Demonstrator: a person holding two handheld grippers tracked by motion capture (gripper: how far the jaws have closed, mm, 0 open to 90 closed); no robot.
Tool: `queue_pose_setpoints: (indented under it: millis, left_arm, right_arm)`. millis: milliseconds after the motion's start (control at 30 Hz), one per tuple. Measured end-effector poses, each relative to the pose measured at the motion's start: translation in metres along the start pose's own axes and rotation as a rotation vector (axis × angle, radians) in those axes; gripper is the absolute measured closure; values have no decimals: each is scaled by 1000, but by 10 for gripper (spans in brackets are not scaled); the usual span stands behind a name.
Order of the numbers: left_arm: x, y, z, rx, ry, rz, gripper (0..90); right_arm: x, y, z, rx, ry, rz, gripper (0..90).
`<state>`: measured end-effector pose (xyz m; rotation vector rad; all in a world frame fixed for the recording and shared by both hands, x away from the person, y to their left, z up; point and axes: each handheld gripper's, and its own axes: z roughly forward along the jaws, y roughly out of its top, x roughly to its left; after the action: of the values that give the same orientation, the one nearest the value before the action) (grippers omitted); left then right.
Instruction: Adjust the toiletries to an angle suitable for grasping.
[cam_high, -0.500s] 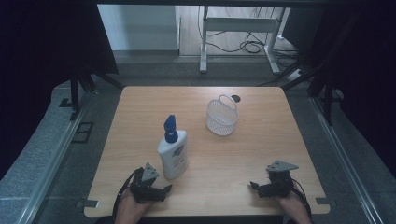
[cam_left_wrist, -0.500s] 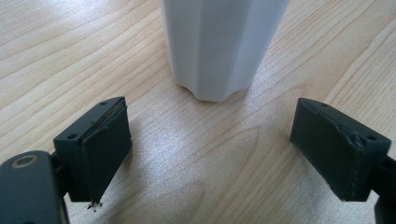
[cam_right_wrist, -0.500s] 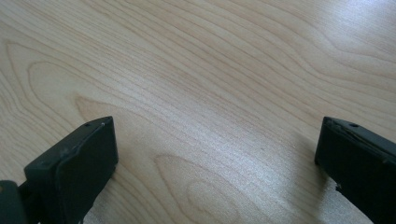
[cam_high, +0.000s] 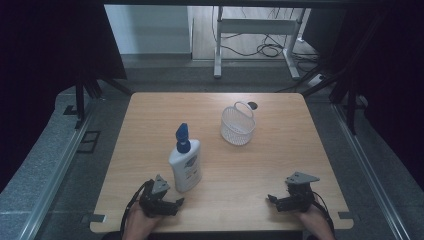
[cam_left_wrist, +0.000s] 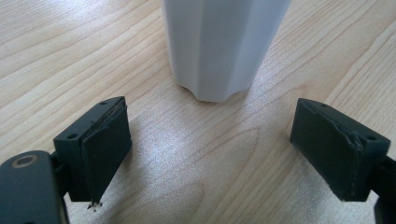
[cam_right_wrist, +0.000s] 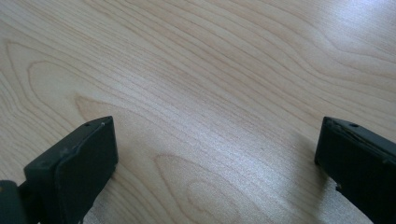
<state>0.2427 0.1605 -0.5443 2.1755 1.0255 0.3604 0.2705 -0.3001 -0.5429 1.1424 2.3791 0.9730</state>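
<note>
Bottle (cam_high: 185, 162) upright on desk (cam_high: 280, 165), near front edge; white basket (cam_high: 237, 125) well apart, farther back, empty. Left tongs (cam_high: 176, 204) wide open, holding nothing, bottle base just ahead. Right tongs (cam_high: 272, 200) wide open over bare wood. Nothing grasped yet; all handling apparently left.

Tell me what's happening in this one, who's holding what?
Nothing is held yet. A person sits at a wooden table with a claw in each hand. The left claw rests near the front edge, open, its jaws aimed at the base of a white bottle with a blue cap that stands upright just ahead of it, not touching. The right claw lies open over bare wood near the front right. A white mesh basket sits farther back, untouched.
</note>
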Motion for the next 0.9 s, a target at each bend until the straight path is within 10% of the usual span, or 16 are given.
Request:
queue_pose_setpoints:
  millis: [900]
  left_arm:
    - [-1,5,-5,57,-9,-19,134]
  right_arm:
    - [0,0,0,-1,2,-1,0]
